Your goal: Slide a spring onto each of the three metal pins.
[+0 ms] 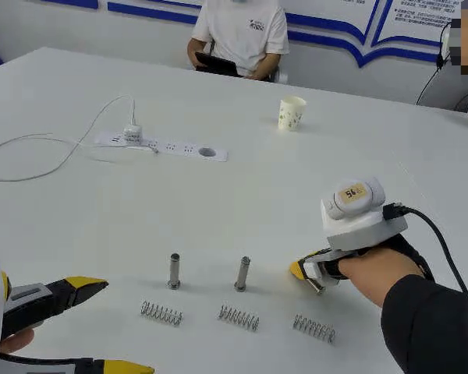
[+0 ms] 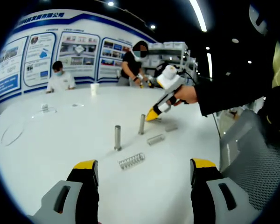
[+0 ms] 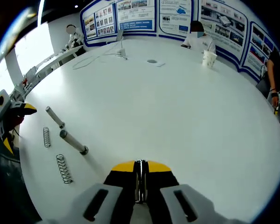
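Two metal pins stand upright on the white table: one (image 1: 174, 270) (image 2: 117, 137) (image 3: 54, 116) on the left, the other (image 1: 242, 273) (image 2: 142, 124) (image 3: 73, 142) in the middle. Three springs lie in a row in front of them: left (image 1: 161, 313) (image 2: 131, 160), middle (image 1: 239, 318) (image 2: 156, 139), right (image 1: 313, 328) (image 2: 171, 127). My right gripper (image 1: 306, 273) (image 3: 140, 172) is low over the table, just behind the right spring, shut on a third metal pin (image 1: 317, 286) (image 3: 140, 184). Near the table's front left edge, my left gripper (image 1: 113, 326) (image 2: 144, 164) is open and holds nothing.
A white power strip (image 1: 168, 146) with a charger and a looping cable (image 1: 31, 156) lies at the far left. A paper cup (image 1: 292, 113) stands at the back. A person (image 1: 242, 35) sits at the far edge of the table.
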A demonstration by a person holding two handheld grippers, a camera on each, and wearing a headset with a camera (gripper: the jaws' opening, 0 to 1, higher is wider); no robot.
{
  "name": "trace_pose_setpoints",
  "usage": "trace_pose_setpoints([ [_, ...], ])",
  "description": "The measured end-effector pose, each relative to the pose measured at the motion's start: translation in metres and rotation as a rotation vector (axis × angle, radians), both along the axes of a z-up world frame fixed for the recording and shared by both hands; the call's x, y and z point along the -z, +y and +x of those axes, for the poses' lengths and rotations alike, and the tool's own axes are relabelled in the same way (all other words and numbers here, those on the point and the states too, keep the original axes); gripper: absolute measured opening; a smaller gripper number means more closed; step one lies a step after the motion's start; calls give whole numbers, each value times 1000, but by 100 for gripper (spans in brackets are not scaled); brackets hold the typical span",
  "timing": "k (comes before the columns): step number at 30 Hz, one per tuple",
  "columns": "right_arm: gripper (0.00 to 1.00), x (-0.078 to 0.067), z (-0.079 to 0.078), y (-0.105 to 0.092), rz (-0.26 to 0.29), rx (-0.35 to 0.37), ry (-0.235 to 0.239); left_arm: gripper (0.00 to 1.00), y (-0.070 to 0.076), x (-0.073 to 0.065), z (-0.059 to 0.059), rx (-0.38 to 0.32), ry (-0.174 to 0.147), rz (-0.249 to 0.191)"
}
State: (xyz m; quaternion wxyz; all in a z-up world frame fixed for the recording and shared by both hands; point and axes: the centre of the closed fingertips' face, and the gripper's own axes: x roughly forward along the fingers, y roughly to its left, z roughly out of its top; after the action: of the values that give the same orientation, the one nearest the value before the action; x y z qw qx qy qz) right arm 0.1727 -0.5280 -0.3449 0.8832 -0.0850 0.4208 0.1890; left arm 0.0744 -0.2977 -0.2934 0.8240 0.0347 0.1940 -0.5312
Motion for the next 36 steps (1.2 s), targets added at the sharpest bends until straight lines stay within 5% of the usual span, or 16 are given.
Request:
trace_pose_setpoints([
  [17,9,-36,-19,-2,30,-2,-89,82,-4,-6,-1,12,-17,-2],
  [36,9,-42,-35,-8,30,11,-114,82,-7,-10,-1,21,-28,-5],
])
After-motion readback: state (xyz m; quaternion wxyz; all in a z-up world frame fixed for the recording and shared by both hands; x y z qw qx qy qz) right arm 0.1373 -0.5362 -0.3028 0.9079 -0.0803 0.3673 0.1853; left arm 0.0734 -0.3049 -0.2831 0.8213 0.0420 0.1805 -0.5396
